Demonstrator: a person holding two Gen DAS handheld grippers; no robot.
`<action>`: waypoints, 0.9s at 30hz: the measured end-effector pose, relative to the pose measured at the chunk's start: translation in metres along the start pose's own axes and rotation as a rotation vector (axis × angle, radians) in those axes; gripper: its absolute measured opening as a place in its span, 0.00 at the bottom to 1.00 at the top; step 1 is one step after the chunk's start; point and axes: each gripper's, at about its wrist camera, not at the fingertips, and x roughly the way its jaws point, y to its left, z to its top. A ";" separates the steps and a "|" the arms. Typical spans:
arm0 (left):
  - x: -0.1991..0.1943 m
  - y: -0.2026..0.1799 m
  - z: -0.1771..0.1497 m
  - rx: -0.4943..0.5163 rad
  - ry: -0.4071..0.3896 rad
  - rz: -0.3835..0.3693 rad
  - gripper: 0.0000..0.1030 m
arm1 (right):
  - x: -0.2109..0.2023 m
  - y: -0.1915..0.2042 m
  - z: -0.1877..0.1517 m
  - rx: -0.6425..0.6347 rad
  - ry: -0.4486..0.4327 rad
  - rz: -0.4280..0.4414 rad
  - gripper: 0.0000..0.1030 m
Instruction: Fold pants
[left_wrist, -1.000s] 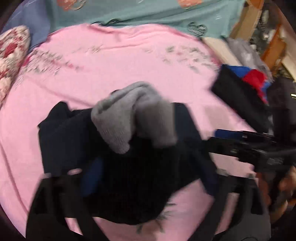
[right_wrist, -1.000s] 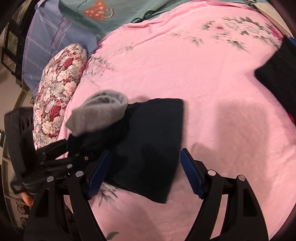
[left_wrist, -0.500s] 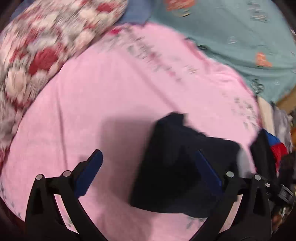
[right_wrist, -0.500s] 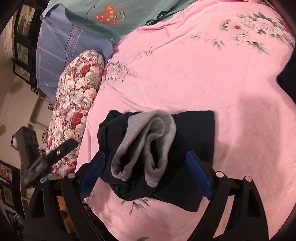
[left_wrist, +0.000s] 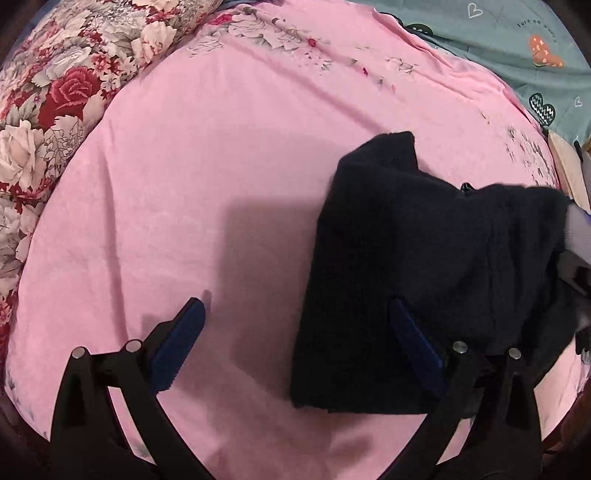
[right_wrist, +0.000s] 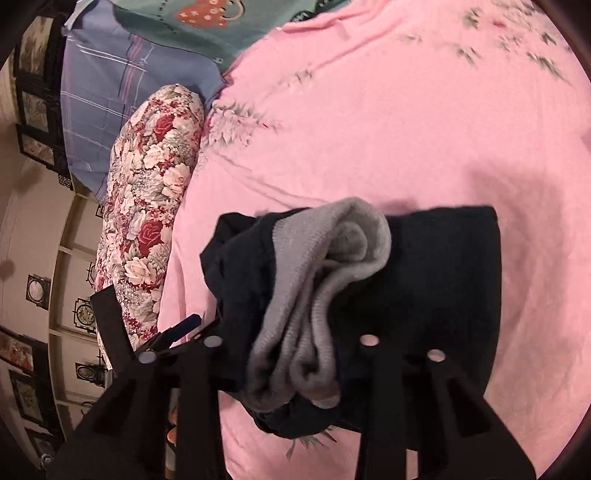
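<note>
The dark navy pants (left_wrist: 417, 269) lie folded into a thick bundle on the pink bedsheet (left_wrist: 221, 166). Their grey lining (right_wrist: 321, 291) bulges out of the top in the right wrist view. My left gripper (left_wrist: 295, 332) is open and empty, its right finger resting over the bundle's left edge. My right gripper (right_wrist: 291, 373) has closed in on the grey lining and the dark cloth (right_wrist: 443, 280) at the bundle's near end; its fingertips are hidden in the fabric.
A floral bolster pillow (right_wrist: 147, 229) lies along the bed's left side, also in the left wrist view (left_wrist: 55, 85). A teal blanket (left_wrist: 517, 48) and a blue plaid cloth (right_wrist: 122, 96) lie at the far end. The wall with framed pictures (right_wrist: 37, 291) is left.
My left gripper let go of the pants, opened and swung off to the left side of the bundle. My right gripper moved in over the bundle and closed on it.
</note>
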 end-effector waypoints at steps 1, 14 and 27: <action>-0.007 0.005 0.003 -0.017 -0.018 -0.004 0.98 | -0.003 0.009 0.000 -0.038 -0.013 -0.004 0.27; 0.012 -0.033 -0.004 0.071 0.010 -0.009 0.98 | -0.057 -0.057 -0.010 0.029 -0.088 -0.154 0.32; -0.010 -0.034 0.023 -0.001 -0.028 -0.036 0.98 | -0.090 -0.024 0.021 -0.162 -0.286 -0.159 0.33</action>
